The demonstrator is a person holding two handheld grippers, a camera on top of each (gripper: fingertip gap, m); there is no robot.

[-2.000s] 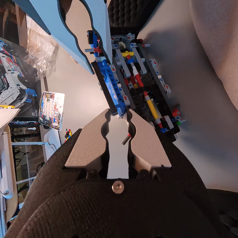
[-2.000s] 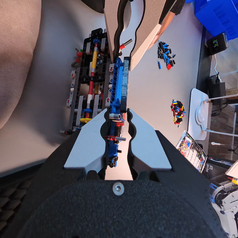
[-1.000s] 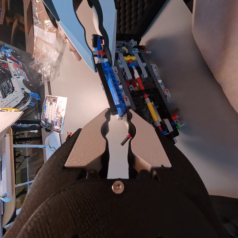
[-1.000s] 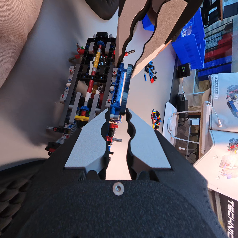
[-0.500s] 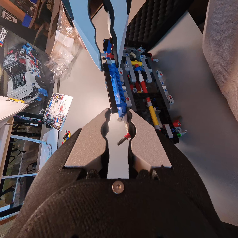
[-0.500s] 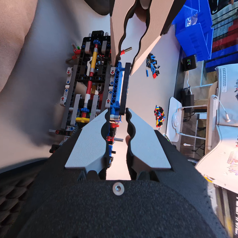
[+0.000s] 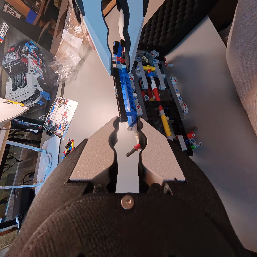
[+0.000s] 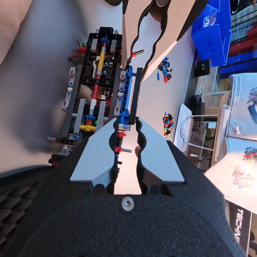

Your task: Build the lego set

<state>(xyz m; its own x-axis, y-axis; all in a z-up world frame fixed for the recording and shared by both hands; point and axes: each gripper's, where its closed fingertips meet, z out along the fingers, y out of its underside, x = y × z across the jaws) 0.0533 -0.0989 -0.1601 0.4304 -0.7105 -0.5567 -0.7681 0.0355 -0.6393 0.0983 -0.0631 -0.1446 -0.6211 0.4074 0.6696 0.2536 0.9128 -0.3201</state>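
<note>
The set's box (image 7: 25, 72) lies beyond the chassis (image 7: 151, 97) on the white table (image 7: 89, 89), printed with a race car and lettering; a printed sticker sheet (image 7: 59, 116) sits just beside the box; an open instruction booklet (image 8: 244, 125) stands past the loose-parts pile (image 8: 168, 123). The left gripper (image 7: 127, 121) straddles one end of the chassis's blue beam (image 7: 128, 94) and black side beam (image 7: 119, 94), jaws parted, touching both sides; whether it is clamping is unclear. The right gripper (image 8: 126, 121) brackets the opposite end likewise, jaws apart.
</note>
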